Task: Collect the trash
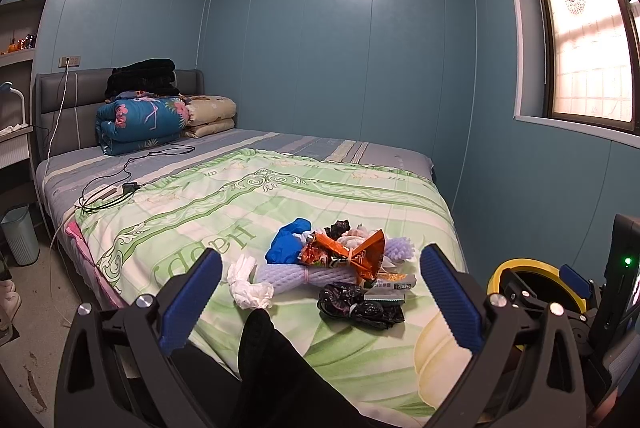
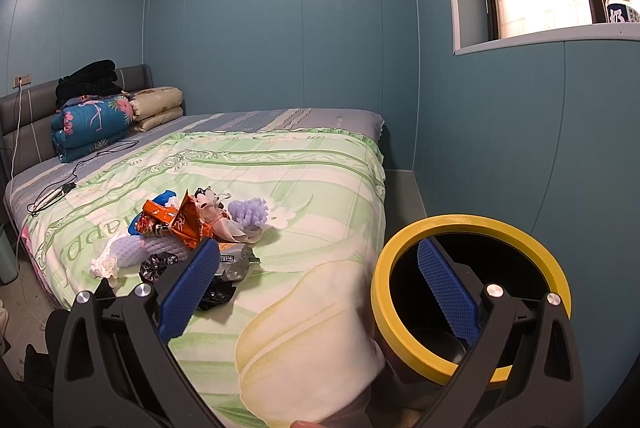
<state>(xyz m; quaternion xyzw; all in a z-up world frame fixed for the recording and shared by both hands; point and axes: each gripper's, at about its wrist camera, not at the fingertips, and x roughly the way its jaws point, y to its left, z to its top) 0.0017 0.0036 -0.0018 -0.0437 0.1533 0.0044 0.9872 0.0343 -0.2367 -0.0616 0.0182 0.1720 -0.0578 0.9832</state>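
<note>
A pile of trash lies on the green bedspread [image 1: 248, 204]: an orange snack wrapper [image 1: 348, 252], a blue glove [image 1: 286, 244], purple foam netting [image 1: 304, 274], a white tissue [image 1: 246, 288], a black plastic bag [image 1: 356, 304]. The pile also shows in the right wrist view, with the wrapper [image 2: 176, 224] and the black bag [image 2: 160, 264]. My left gripper [image 1: 320, 298] is open and empty, just before the pile. My right gripper [image 2: 320, 288] is open and empty at the bed's near corner. A black bin with a yellow rim [image 2: 436, 224] stands beside the bed on the right; it also shows in the left wrist view [image 1: 520, 262].
Folded quilts [image 1: 144, 120] and black clothes [image 1: 144, 76] are stacked at the headboard. A charger cable [image 1: 132, 172] trails across the bed. A pale bin [image 1: 20, 234] stands on the floor at the left. A window [image 1: 584, 48] is on the right wall.
</note>
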